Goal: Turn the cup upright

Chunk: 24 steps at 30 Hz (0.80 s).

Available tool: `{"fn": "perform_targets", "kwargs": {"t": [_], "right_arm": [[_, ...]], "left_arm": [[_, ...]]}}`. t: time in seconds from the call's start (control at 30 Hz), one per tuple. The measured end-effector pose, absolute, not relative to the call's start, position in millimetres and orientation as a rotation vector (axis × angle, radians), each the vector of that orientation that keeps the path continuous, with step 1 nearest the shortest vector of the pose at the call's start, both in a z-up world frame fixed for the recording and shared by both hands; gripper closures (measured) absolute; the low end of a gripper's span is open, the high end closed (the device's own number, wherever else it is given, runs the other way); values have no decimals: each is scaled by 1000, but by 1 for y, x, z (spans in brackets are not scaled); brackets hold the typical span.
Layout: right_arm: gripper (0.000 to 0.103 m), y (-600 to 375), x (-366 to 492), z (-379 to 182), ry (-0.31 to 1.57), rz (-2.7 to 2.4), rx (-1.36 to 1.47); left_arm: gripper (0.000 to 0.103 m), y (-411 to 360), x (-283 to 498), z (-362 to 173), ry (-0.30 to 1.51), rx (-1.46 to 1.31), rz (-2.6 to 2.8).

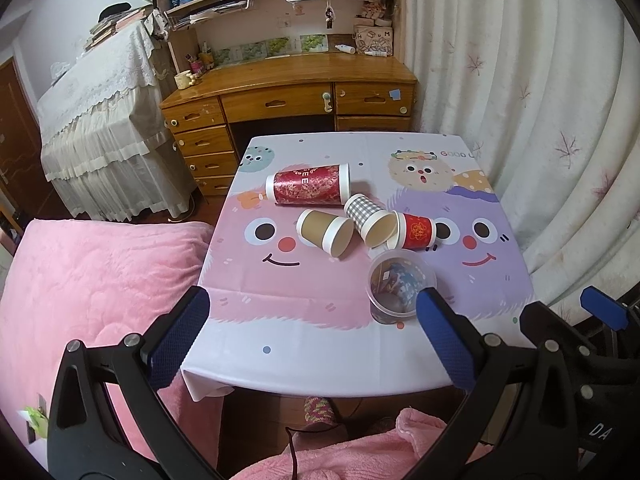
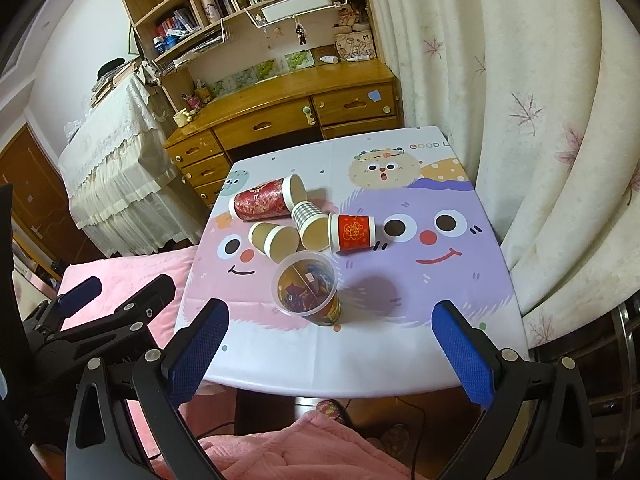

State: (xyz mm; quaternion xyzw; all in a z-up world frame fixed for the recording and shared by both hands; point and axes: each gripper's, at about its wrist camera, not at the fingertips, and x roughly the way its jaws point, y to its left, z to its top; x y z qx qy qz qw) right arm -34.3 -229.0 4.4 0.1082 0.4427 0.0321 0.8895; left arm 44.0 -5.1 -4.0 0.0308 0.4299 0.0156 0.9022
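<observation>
Left tool (image 1: 312, 336): jaws spread wide, nothing between them, held above the near edge of the table (image 1: 320, 376). Right tool (image 2: 332, 344): likewise wide and holding nothing, above the same near edge, beside the left tool.

Nearest the tools, a clear plastic cup (image 2: 306, 290) with a printed insert stands upright, mouth up, on the patterned tablecloth (image 2: 400, 344).

Beyond it, four paper cups lie on their sides in a close cluster near the table's middle: a brown cup (image 1: 326, 232), a grey checked cup (image 1: 370, 220), a small red cup (image 1: 414, 231) and a tall red patterned cup (image 1: 308, 189). The checked cup touches the small red cup and lies just beside the tall one.

Behind the table: a wooden desk (image 1: 296, 76) with shelves. Right: curtain (image 1: 520, 100). Left: pink bed (image 1: 92, 280).
</observation>
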Motion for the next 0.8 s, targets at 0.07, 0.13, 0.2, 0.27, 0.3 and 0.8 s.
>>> {"fn": "perform_targets", "kwargs": {"t": [0.07,0.13,0.2,0.27,0.3,0.8], "right_arm": [[0,-229,-34,4,921,64,225],[0,-229,-35,2,925,58,228],[0,-230,-35,1,928,53,230],[0,-230,-35,0,931,51,231],[0,-231,-36,-1,933,49,232],[0,-228,-29,-7,954,56,232]], "left_arm": [[1,-5,44,-4,891,64,31],[1,-4,44,-4,890,65,31],[1,-4,44,-5,892,64,32],[1,-5,45,-5,894,63,33],[1,-5,45,-6,896,64,33],[1,-1,43,-10,903,61,38]]}}
